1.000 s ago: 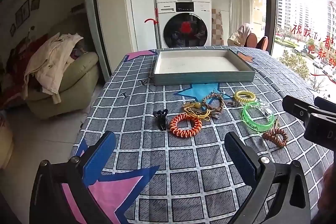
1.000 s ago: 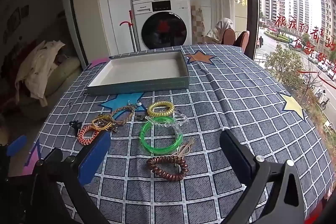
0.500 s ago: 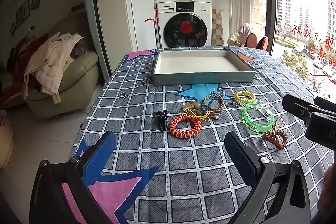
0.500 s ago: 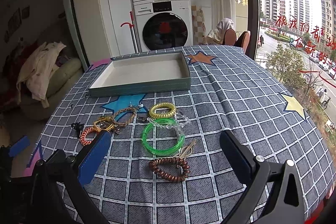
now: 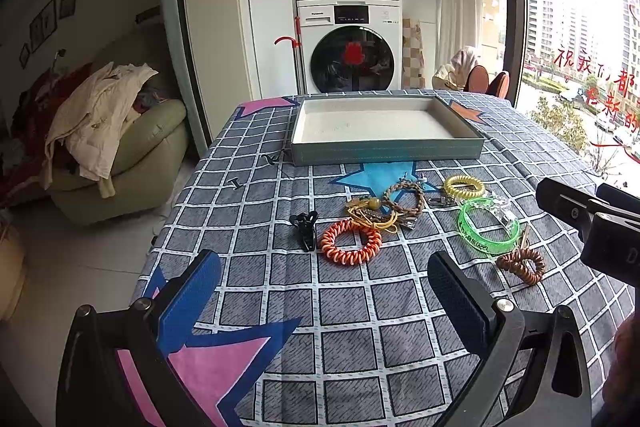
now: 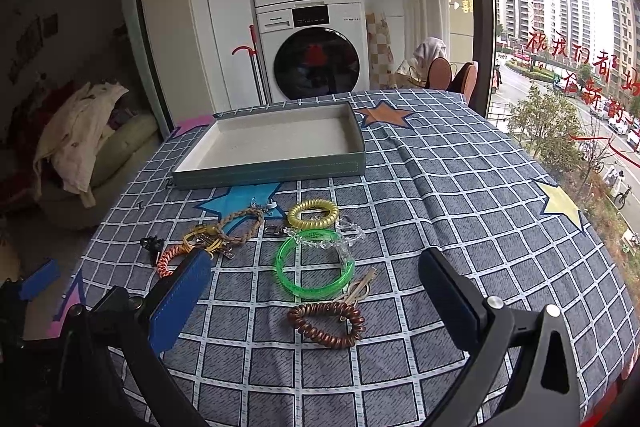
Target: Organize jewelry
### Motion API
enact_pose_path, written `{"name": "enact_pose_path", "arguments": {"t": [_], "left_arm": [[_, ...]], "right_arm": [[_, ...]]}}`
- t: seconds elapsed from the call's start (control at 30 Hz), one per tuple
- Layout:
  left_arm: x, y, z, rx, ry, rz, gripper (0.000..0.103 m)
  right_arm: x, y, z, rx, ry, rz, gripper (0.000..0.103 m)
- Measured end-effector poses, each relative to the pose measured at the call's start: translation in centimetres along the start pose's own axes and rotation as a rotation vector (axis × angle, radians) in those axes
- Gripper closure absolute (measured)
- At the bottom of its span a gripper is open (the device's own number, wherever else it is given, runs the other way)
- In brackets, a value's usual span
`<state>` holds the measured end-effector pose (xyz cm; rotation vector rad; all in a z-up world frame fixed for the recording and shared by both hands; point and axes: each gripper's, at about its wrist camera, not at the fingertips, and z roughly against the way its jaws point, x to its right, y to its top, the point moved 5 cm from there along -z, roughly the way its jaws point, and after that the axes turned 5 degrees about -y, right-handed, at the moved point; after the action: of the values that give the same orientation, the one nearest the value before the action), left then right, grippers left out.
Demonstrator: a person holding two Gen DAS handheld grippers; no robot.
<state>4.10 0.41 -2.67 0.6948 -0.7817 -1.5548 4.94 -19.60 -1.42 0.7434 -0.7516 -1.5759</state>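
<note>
A grey-blue tray (image 5: pixel 384 154) (image 6: pixel 272 171) with a white inside stands empty at the far side of the checked tablecloth. In front of it lie an orange coil band (image 5: pixel 351 236) (image 6: pixel 168 259), a braided bracelet (image 5: pixel 404 201) (image 6: pixel 240 225), a yellow coil band (image 5: pixel 464 185) (image 6: pixel 313 213), a green bangle (image 5: pixel 488 227) (image 6: pixel 315 264), a brown coil band (image 5: pixel 521 264) (image 6: pixel 327 323) and a black clip (image 5: pixel 305 223) (image 6: pixel 152 245). My left gripper (image 5: pixel 324 291) is open, short of the orange band. My right gripper (image 6: pixel 316 287) is open, hovering around the green bangle and brown band.
The table's left edge (image 5: pixel 176 195) drops to the floor beside a sofa (image 5: pixel 120 155) piled with clothes. Stacked washing machines (image 5: pixel 348 47) stand behind the table. A window (image 6: pixel 568 67) runs along the right. The right gripper's body (image 5: pixel 592 219) shows in the left wrist view.
The right gripper has edged forward and a little left toward the green bangle and brown band. The left gripper has barely moved.
</note>
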Motion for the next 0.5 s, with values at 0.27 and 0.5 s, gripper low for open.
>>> {"name": "enact_pose_path", "arguments": {"t": [0.27,0.5], "left_arm": [[-0.02,-0.04,0.03,0.002,0.000,0.001,0.000],[0.01,-0.03,0.01,0.002,-0.001,0.002,0.000]], "right_arm": [[-0.13,0.00,0.14,0.004,0.003,0.001,0.000],[-0.17,0.02,0.13,0.003,0.001,0.000,0.000]]}}
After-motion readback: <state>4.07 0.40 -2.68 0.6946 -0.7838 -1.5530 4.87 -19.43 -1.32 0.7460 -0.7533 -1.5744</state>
